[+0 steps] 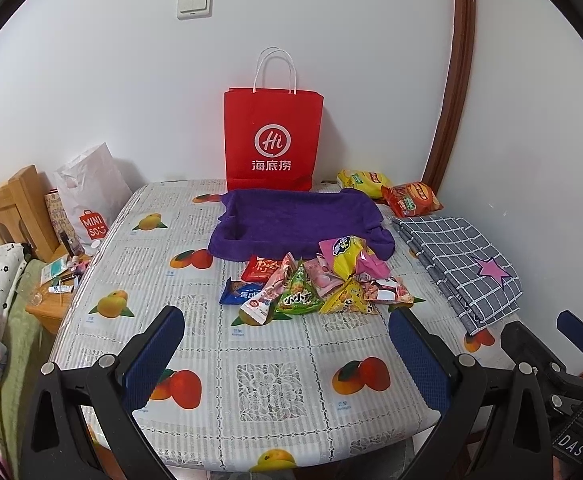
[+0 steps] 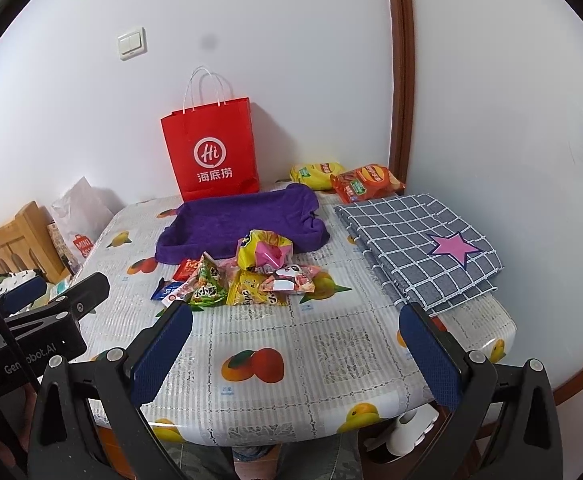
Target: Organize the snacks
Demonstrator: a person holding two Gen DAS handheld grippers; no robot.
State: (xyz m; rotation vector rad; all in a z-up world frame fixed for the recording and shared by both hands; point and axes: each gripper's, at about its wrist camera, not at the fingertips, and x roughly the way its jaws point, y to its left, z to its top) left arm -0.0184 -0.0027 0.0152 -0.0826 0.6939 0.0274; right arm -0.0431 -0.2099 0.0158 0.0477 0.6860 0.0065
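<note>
A heap of small snack packets (image 1: 315, 280) (image 2: 243, 276) lies mid-table, just in front of a purple cloth tray (image 1: 299, 216) (image 2: 243, 220). A red paper bag (image 1: 273, 136) (image 2: 213, 148) stands upright against the wall behind the tray. Two bigger packs, yellow (image 1: 361, 180) (image 2: 315, 174) and red (image 1: 411, 198) (image 2: 367, 182), lie at the back right. My left gripper (image 1: 287, 340) is open over the table's near edge, well short of the heap. My right gripper (image 2: 297, 344) is open too, also short of it, with nothing between its fingers.
A folded grey checked cloth (image 1: 459, 264) (image 2: 419, 248) with a pink star covers the table's right side. The fruit-print tablecloth (image 1: 211, 360) (image 2: 331, 344) is bare near me. Left of the table stand a white plastic bag (image 1: 91, 196), a wooden headboard (image 1: 7, 212) and a cluttered nightstand (image 1: 51, 292).
</note>
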